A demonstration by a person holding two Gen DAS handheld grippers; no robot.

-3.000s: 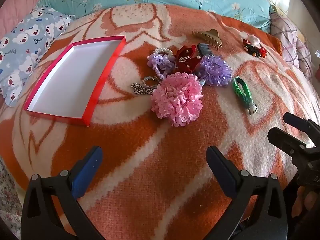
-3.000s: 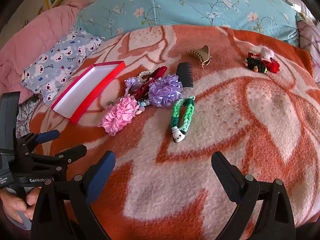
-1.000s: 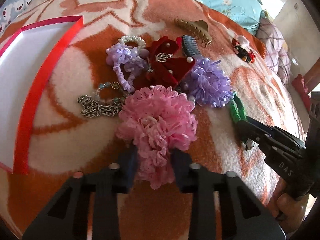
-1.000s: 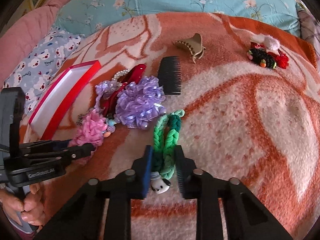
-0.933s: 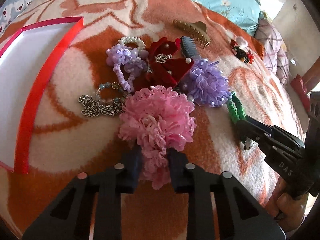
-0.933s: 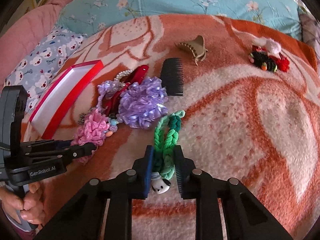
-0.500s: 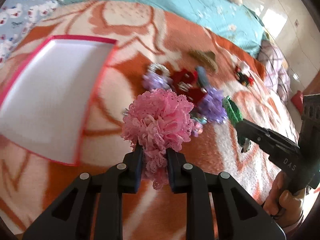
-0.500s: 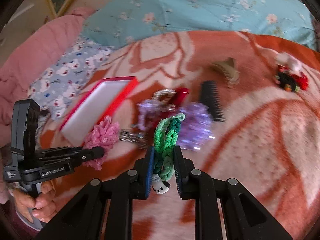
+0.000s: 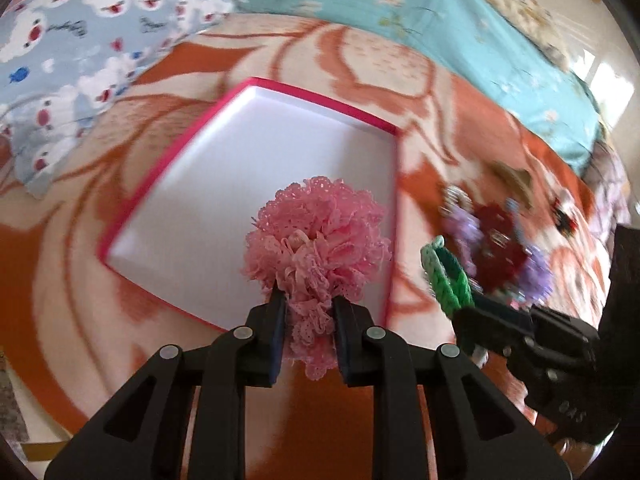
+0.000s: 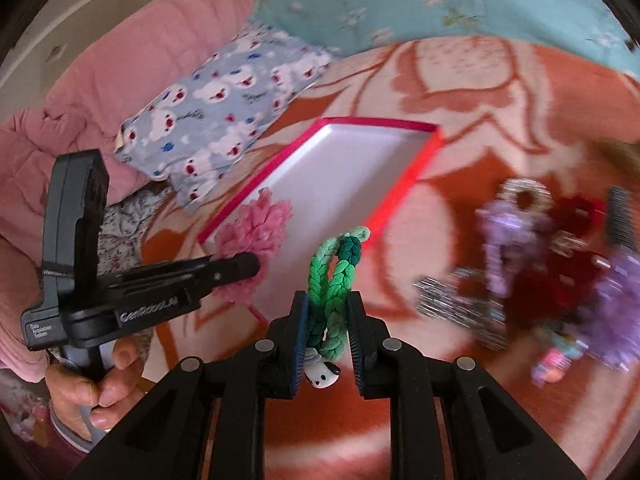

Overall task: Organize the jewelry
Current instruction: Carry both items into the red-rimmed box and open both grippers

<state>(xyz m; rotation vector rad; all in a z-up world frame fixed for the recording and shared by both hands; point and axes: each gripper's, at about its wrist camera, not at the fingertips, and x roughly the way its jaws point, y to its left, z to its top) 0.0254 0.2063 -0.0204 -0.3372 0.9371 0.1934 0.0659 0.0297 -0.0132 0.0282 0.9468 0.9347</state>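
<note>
Pink scrunchie [image 9: 320, 236] in left claw [image 9: 306, 320], above orange blanket [image 9: 400, 64].

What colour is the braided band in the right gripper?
Green, light and dark strands, on the braided band held by the right gripper; clearest in the right wrist view.

Left gripper [image 9: 307, 316] pinches pink scrunchie [image 9: 320, 232] above red-rimmed box [image 9: 320, 98] (seemingly not touching).

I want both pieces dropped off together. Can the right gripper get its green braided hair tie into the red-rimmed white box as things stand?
Probably yes: the right gripper, shut on the green braided hair tie, is near the red-rimmed white box; only the pink lace scrunchie hangs there.
</note>
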